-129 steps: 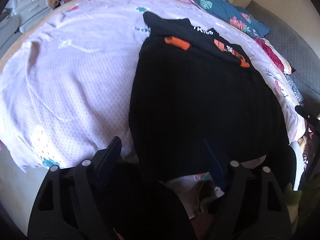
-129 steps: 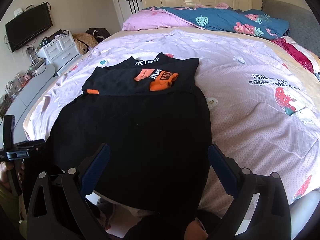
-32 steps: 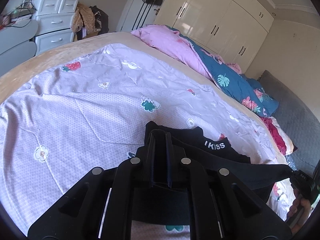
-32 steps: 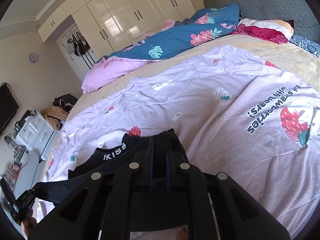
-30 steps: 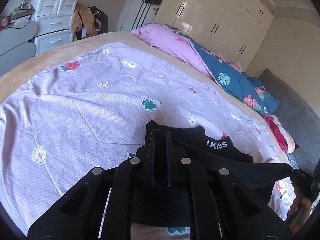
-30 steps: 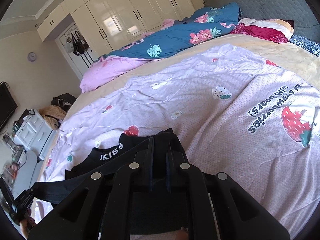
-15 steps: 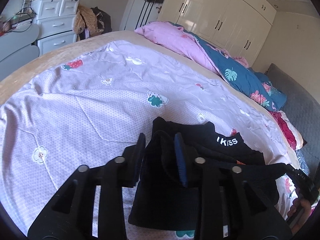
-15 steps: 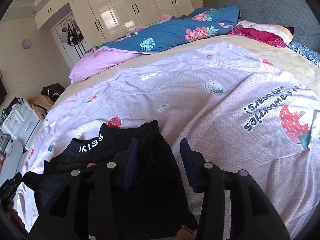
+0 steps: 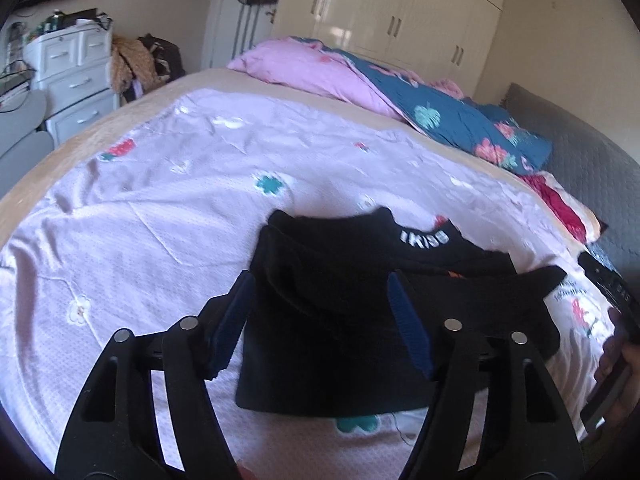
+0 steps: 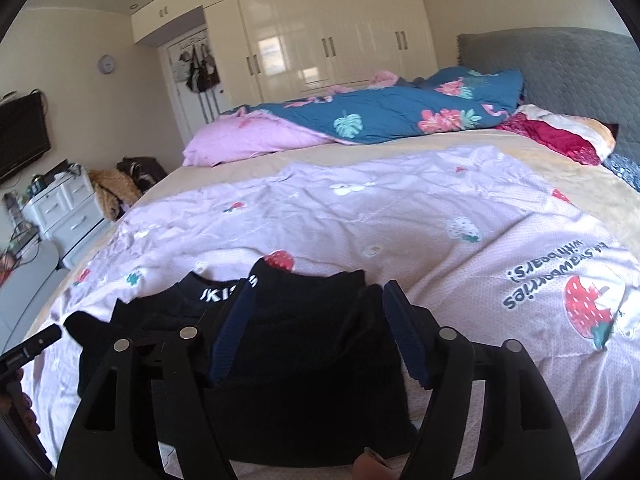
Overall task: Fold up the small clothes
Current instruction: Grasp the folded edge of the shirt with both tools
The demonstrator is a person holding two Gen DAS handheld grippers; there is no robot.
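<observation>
Both the left gripper (image 9: 320, 316) and right gripper (image 10: 316, 330) have just been opening — fingers spread, the folded black garment (image 9: 332, 320) lying loose between them, bare pink sheet (image 9: 152, 216) all round.

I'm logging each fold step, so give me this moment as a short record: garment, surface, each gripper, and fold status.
garment: black garment, folded over on itself, white lettering on its far edge
surface: lilac strawberry-print sheet on a bed
left gripper: open, jaws have just been opening, pads clear of the cloth
right gripper: open, jaws have just been opening, nothing pinched
fold status: one fold laid down and released
</observation>
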